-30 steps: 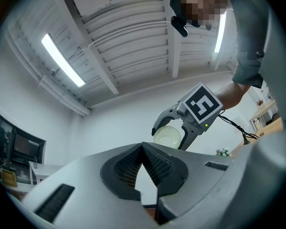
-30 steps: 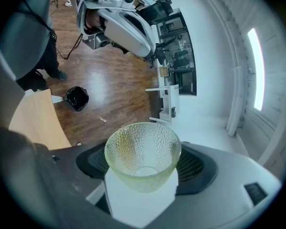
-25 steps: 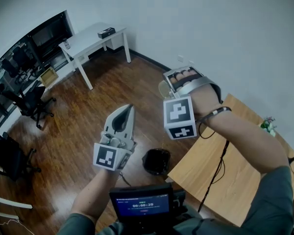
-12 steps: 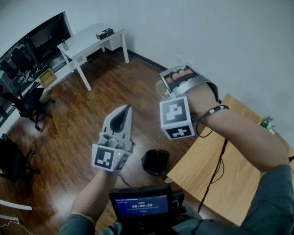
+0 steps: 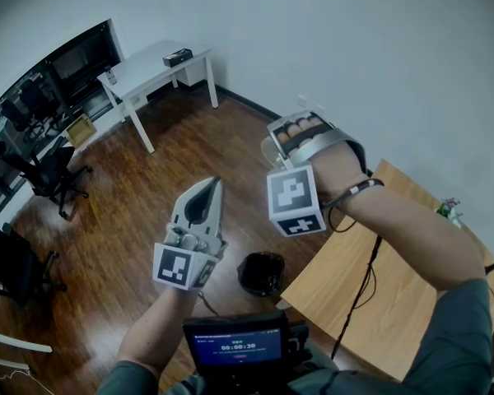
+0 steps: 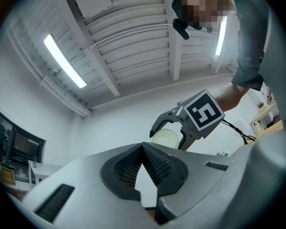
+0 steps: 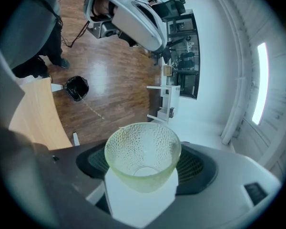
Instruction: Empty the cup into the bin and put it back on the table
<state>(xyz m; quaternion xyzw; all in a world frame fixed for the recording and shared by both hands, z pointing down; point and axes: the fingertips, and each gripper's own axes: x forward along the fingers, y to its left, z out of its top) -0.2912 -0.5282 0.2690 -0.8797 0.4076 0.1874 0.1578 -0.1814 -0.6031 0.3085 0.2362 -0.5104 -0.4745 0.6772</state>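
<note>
A pale green dimpled glass cup (image 7: 143,147) sits between the pads of my right gripper (image 7: 144,168), which is shut on it; nothing shows inside the cup. In the head view the right gripper (image 5: 290,134) is held high above the floor, with the cup (image 5: 269,149) peeking out at its left side. The black bin (image 5: 262,271) stands on the floor below, beside the corner of the wooden table (image 5: 370,278). My left gripper (image 5: 207,189) hovers to the left of the bin, pointing upward, jaws shut and empty. From the left gripper view (image 6: 143,148) the cup (image 6: 166,138) shows as a pale disc.
A white desk (image 5: 152,66) stands by the far wall, and office chairs (image 5: 53,175) are at the left. A dark device with a screen (image 5: 237,344) is at my chest. The bin (image 7: 76,87) and the table edge (image 7: 38,113) show in the right gripper view.
</note>
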